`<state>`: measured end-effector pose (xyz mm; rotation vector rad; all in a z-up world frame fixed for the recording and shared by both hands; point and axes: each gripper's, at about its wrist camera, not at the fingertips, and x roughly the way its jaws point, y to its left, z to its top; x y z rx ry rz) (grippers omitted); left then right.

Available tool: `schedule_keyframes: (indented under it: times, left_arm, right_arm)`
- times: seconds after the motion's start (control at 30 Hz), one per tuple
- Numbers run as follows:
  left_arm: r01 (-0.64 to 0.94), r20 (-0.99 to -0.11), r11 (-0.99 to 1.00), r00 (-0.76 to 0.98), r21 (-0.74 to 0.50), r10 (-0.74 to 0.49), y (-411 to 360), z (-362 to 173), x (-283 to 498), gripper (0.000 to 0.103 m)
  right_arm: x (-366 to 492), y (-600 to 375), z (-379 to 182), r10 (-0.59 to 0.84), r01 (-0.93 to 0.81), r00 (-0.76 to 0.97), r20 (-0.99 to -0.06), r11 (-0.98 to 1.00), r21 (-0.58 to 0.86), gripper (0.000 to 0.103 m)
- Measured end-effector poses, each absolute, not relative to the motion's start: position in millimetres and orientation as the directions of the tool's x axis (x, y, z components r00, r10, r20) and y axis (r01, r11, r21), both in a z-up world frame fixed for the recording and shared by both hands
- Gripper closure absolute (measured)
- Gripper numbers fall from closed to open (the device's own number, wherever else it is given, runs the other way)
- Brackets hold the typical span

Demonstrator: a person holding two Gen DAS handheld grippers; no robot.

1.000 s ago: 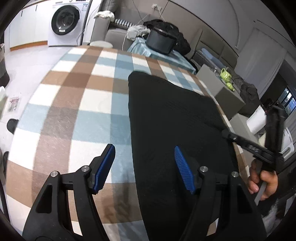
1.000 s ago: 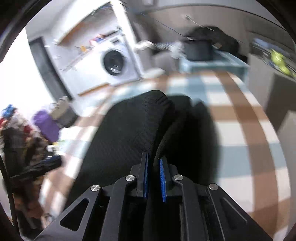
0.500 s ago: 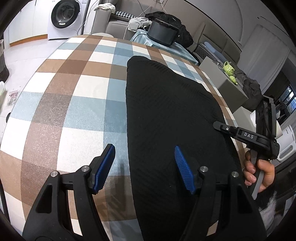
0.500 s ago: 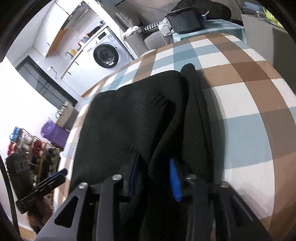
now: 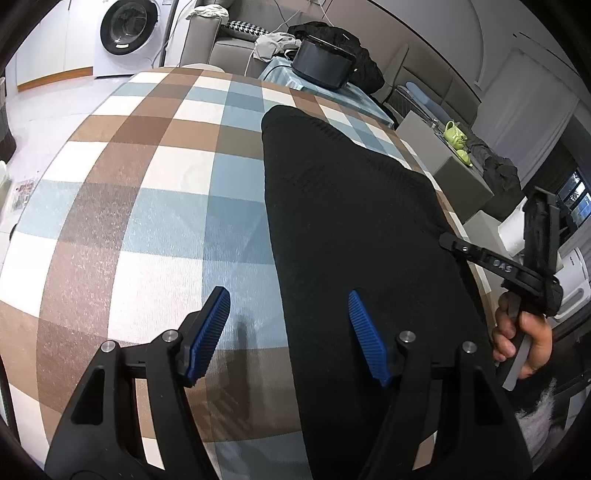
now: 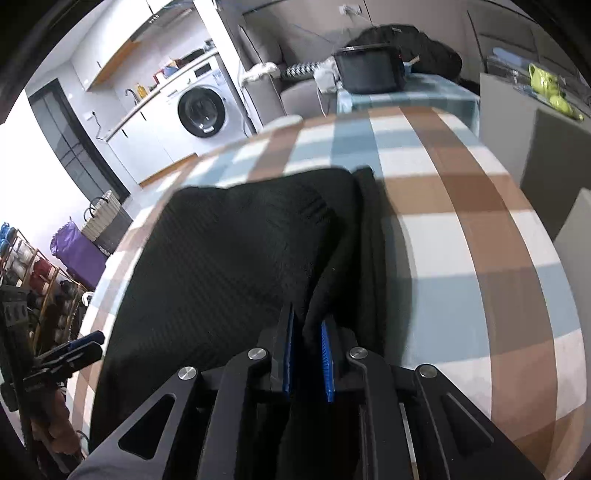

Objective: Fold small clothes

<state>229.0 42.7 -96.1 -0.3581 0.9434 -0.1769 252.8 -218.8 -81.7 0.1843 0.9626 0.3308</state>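
A black ribbed garment (image 5: 354, 229) lies lengthwise on the checked tablecloth (image 5: 147, 192). My left gripper (image 5: 288, 332) is open and empty, hovering over the garment's near left edge. My right gripper (image 6: 306, 350) is shut on a fold of the black garment (image 6: 229, 258) at its right side and lifts that edge a little. The right gripper also shows at the right in the left wrist view (image 5: 532, 266), held by a hand.
A washing machine (image 5: 125, 33) stands at the back left. A sofa with a black box (image 5: 321, 62) and clothes is behind the table. A grey side table with green teapots (image 5: 458, 136) is at the right. Shelves (image 6: 29, 273) stand left.
The right gripper has pulled the pinched garment edge and moved back a little over the table. The left gripper has stayed open over the near edge, with the view shifted slightly.
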Motion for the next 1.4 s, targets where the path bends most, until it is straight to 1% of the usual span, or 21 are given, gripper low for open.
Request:
schedule_keyframes:
  times: [0.17, 0.23, 0.37, 0.43, 0.47, 0.5, 0.53, 0.6, 0.63, 0.7, 0.77, 0.8, 0.87, 1.0, 1.07, 1.2, 1.23, 1.27, 1.3, 1.33, 1.4]
  left_arm:
    - [-0.011, -0.761, 0.924, 0.571, -0.382, -0.308, 41.3, -100.1, 230.3, 0.039]
    - [-0.008, -0.762, 0.924, 0.568, -0.383, -0.311, 39.9, -101.0, 230.9, 0.039]
    - [0.004, -0.766, 0.924, 0.558, -0.382, -0.319, 35.1, -103.2, 233.9, 0.039]
    - [0.010, -0.767, 0.926, 0.556, -0.378, -0.320, 31.8, -103.2, 235.3, 0.039]
    - [0.012, -0.766, 0.925, 0.557, -0.379, -0.321, 30.6, -102.4, 235.1, 0.039]
    - [0.014, -0.765, 0.925, 0.559, -0.379, -0.322, 29.6, -101.2, 234.3, 0.039]
    - [0.016, -0.762, 0.925, 0.562, -0.379, -0.322, 29.1, -99.7, 233.3, 0.039]
    - [0.015, -0.759, 0.927, 0.569, -0.374, -0.315, 29.3, -96.9, 230.5, 0.039]
    - [0.013, -0.759, 0.928, 0.570, -0.373, -0.313, 30.0, -96.4, 229.6, 0.039]
    - [0.008, -0.759, 0.926, 0.569, -0.377, -0.314, 32.3, -97.8, 229.6, 0.039]
    - [0.002, -0.765, 0.926, 0.562, -0.378, -0.313, 33.1, -100.0, 230.7, 0.039]
    - [0.001, -0.769, 0.928, 0.558, -0.373, -0.310, 32.6, -100.2, 230.9, 0.039]
    - [0.007, -0.769, 0.933, 0.564, -0.361, -0.302, 31.1, -97.3, 228.9, 0.039]
    - [0.038, -0.756, 0.935, 0.577, -0.354, -0.310, 25.2, -88.0, 223.4, 0.039]
    - [0.060, -0.752, 0.934, 0.576, -0.351, -0.320, 19.1, -85.1, 222.1, 0.039]
    - [0.109, -0.755, 0.931, 0.556, -0.348, -0.348, 3.4, -85.6, 222.2, 0.039]
    - [0.116, -0.759, 0.934, 0.554, -0.338, -0.343, -0.4, -85.9, 222.7, 0.039]
    - [0.120, -0.760, 0.936, 0.553, -0.332, -0.341, -2.7, -85.5, 222.2, 0.039]
    - [0.124, -0.761, 0.938, 0.554, -0.325, -0.337, -4.1, -84.4, 221.5, 0.039]
    - [0.132, -0.757, 0.937, 0.558, -0.324, -0.340, -4.8, -82.7, 220.1, 0.039]
    - [0.138, -0.751, 0.934, 0.562, -0.330, -0.348, -3.5, -81.3, 218.0, 0.039]
  right_arm:
    - [235.7, -236.5, -81.2, 0.423, -0.188, 0.504, -0.753, 0.905, 0.382, 0.083]
    - [225.3, -246.1, -82.2, 0.441, -0.176, 0.505, -0.742, 0.894, 0.412, 0.083]
    - [222.1, -254.8, -88.6, 0.429, -0.152, 0.518, -0.740, 0.897, 0.414, 0.083]
    - [227.2, -254.4, -93.0, 0.421, -0.137, 0.522, -0.742, 0.900, 0.414, 0.087]
    - [229.4, -253.5, -94.6, 0.425, -0.138, 0.524, -0.738, 0.897, 0.419, 0.095]
    - [231.3, -251.3, -95.3, 0.431, -0.144, 0.520, -0.738, 0.895, 0.422, 0.097]
    - [230.9, -249.8, -92.6, 0.433, -0.147, 0.526, -0.732, 0.894, 0.423, 0.098]
    - [221.7, -253.5, -76.4, 0.468, -0.172, 0.574, -0.672, 0.871, 0.460, 0.099]
    - [217.2, -254.7, -70.9, 0.452, -0.167, 0.589, -0.670, 0.879, 0.446, 0.099]
    - [216.1, -255.7, -73.3, 0.408, -0.144, 0.577, -0.707, 0.903, 0.404, 0.099]
    - [218.6, -253.7, -85.6, 0.356, -0.109, 0.527, -0.772, 0.929, 0.355, 0.098]
    - [217.0, -254.8, -87.8, 0.351, -0.093, 0.517, -0.781, 0.930, 0.356, 0.098]
    - [205.8, -258.8, -83.3, 0.387, -0.105, 0.526, -0.758, 0.913, 0.393, 0.093]
    - [171.4, -268.0, -70.2, 0.446, -0.133, 0.520, -0.729, 0.885, 0.447, 0.078]
    - [157.2, -269.3, -72.6, 0.460, -0.128, 0.491, -0.740, 0.878, 0.461, 0.075]
    - [140.9, -265.0, -84.6, 0.469, -0.110, 0.472, -0.746, 0.871, 0.478, 0.075]
    - [140.5, -262.3, -88.3, 0.441, -0.093, 0.475, -0.761, 0.886, 0.455, 0.077]
    - [138.6, -260.8, -88.2, 0.426, -0.093, 0.490, -0.761, 0.893, 0.440, 0.091]
    - [136.1, -258.0, -85.1, 0.437, -0.115, 0.506, -0.744, 0.889, 0.444, 0.097]
    - [131.2, -255.1, -77.7, 0.446, -0.149, 0.536, -0.717, 0.886, 0.439, 0.098]
    - [129.6, -252.4, -72.1, 0.424, -0.161, 0.549, -0.720, 0.900, 0.406, 0.098]
